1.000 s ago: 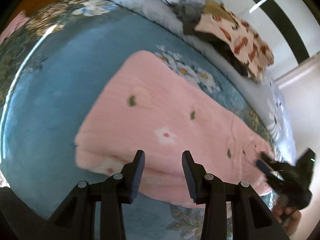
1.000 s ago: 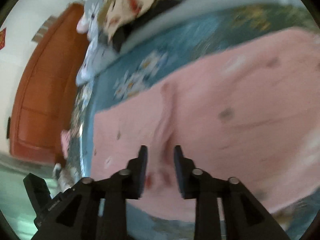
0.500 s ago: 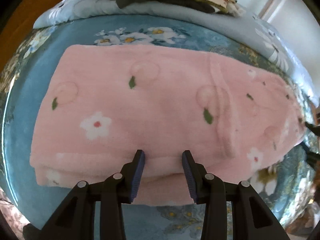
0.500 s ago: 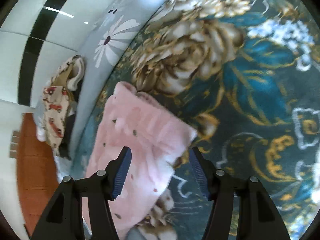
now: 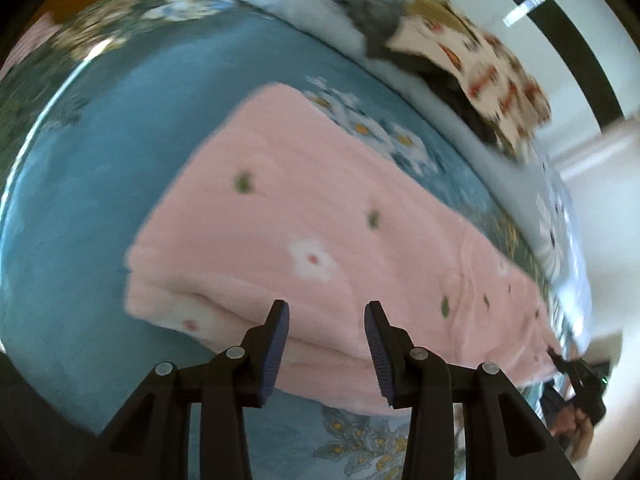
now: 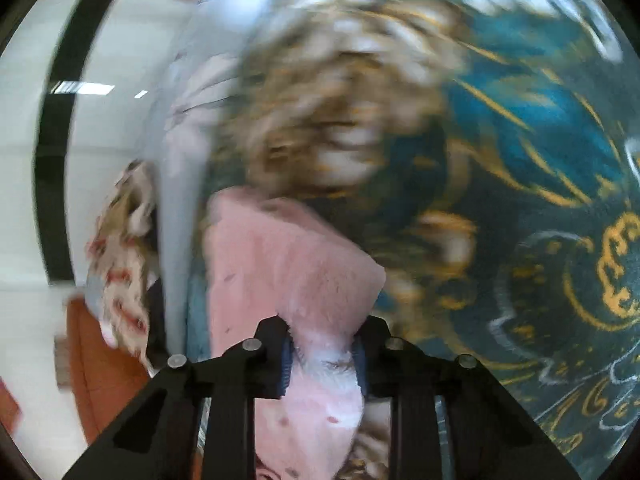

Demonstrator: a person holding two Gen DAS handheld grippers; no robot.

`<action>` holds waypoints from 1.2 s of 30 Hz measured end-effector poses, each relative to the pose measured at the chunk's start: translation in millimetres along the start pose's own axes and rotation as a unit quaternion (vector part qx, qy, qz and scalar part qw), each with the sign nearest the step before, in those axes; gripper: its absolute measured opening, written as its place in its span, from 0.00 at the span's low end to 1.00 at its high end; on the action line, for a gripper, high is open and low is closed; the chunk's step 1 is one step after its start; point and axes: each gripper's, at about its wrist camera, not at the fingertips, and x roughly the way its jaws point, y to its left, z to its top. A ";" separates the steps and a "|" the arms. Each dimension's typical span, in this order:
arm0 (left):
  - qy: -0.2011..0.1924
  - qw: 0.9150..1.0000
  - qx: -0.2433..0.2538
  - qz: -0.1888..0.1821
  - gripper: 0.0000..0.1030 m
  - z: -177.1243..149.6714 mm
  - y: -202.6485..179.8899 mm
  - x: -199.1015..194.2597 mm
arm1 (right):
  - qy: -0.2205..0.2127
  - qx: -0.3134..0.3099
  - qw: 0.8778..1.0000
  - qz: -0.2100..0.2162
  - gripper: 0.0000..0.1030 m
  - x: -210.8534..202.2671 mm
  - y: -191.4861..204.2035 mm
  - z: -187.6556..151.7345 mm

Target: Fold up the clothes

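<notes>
The right gripper has its jaws pressed into the end of the pink fleece garment; the garment lies on a teal and gold floral bedspread; blur hides what seems a patterned clothes pile at left.

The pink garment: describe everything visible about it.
The pink garment looks like soft fleece, printed with white flowers and small green leaves. It lies folded into a long band of stacked layers on the blue floral bedspread. The left tongs are open at its near folded edge. The right tongs are shut on its far end.
</notes>
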 end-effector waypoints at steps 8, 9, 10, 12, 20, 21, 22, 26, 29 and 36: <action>-0.054 0.991 -0.118 -0.019 0.42 9.5 52.7 -32.5 | 0.019 -0.315 0.940 0.132 0.22 -35.9 189.1 -100.3; -0.061 0.990 -0.128 -0.024 0.42 10.1 57.3 -36.6 | 0.030 -0.340 0.927 0.158 0.22 -36.1 208.9 -123.8; -0.069 0.988 -0.135 -0.025 0.42 10.9 61.7 -41.0 | 0.044 -0.359 0.915 0.178 0.22 -33.3 224.4 -145.0; -0.083 0.985 -0.151 -0.030 0.42 12.8 71.0 -48.9 | 0.074 -0.398 0.890 0.210 0.22 -23.6 252.3 -192.7; -0.110 0.971 -0.206 -0.045 0.42 10.9 115.7 -67.7 | 0.189 -0.530 0.816 0.133 0.22 71.2 271.6 -359.7; -0.109 0.970 -0.213 -0.048 0.42 11.1 121.4 -66.8 | 0.198 -0.541 0.809 0.113 0.22 82.1 266.7 -375.3; -0.109 0.968 -0.220 -0.053 0.42 11.0 126.4 -66.3 | 0.206 -0.550 0.804 0.096 0.23 91.9 262.8 -386.5; -0.100 0.961 -0.244 -0.079 0.42 12.0 143.4 -58.0 | 0.218 -0.602 0.765 0.061 0.29 113.6 247.9 -421.7; -0.088 0.958 -0.254 -0.103 0.42 14.4 151.7 -48.5 | 0.243 -0.625 0.740 0.060 0.43 122.2 240.7 -433.7; -0.064 0.960 -0.236 -0.138 0.47 23.2 152.5 -30.2 | 0.275 -0.630 0.724 0.057 0.51 111.3 229.6 -414.1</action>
